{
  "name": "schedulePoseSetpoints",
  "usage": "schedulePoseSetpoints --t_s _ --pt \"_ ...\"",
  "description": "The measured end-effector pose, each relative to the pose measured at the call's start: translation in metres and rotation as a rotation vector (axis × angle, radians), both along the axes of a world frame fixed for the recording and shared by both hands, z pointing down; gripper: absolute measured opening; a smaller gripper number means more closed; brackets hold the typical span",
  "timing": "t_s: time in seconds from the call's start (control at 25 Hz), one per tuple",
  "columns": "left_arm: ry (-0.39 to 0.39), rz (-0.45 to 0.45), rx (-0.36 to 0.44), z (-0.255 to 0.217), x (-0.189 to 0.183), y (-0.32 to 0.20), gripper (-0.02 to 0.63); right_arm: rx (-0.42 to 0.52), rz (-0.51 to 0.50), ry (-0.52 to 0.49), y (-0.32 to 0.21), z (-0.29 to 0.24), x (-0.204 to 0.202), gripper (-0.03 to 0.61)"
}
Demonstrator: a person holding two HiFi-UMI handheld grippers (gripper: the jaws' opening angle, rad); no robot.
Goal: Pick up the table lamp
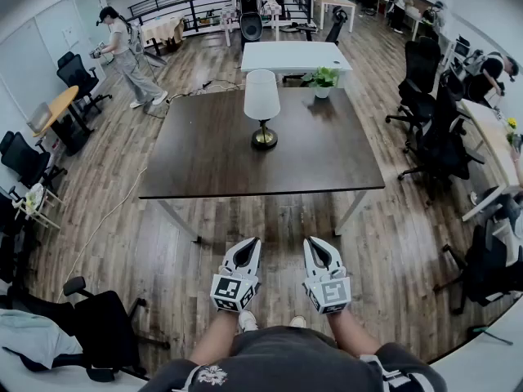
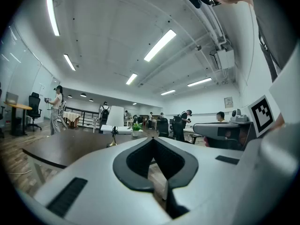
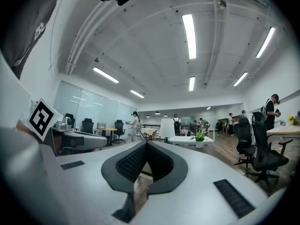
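Note:
The table lamp (image 1: 261, 109), with a white shade and a brass foot, stands upright near the far middle of a dark brown table (image 1: 212, 153). In the left gripper view the lamp (image 2: 114, 118) is small and far off, left of the jaws. It also shows far away in the right gripper view (image 3: 167, 128), just right of the jaws. Both grippers are held level in front of the person's body, well short of the table's near edge. My left gripper (image 1: 248, 243) is shut with nothing in it. My right gripper (image 1: 314, 242) has its tips together too, and holds nothing.
A small potted plant (image 1: 324, 78) sits at the table's far right corner, with a white table (image 1: 294, 55) behind it. Black office chairs (image 1: 433, 137) stand to the right and another chair (image 1: 102, 325) at the near left. A person (image 1: 127, 55) stands far left.

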State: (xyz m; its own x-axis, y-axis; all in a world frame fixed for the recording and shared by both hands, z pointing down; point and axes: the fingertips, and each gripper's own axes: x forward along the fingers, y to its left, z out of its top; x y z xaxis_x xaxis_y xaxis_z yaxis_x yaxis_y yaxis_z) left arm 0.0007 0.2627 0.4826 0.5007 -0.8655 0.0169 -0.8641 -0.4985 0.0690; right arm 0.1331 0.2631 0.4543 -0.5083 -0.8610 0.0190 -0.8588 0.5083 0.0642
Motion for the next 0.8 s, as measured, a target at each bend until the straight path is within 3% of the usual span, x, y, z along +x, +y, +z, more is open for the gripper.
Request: schedulePoseSetpoints --t_s 0.48,0.8 --pt "-0.008 0.018 0.01 -0.004 -0.027 0.004 0.007 -0.001 0.008 -0.002 0.007 -0.001 -0.031 0.025" --pt "-0.02 0.056 0.017 0.0 -0.065 0.006 0.008 0.025 0.017 -0.047 0.009 -0.006 -0.074 0.025"
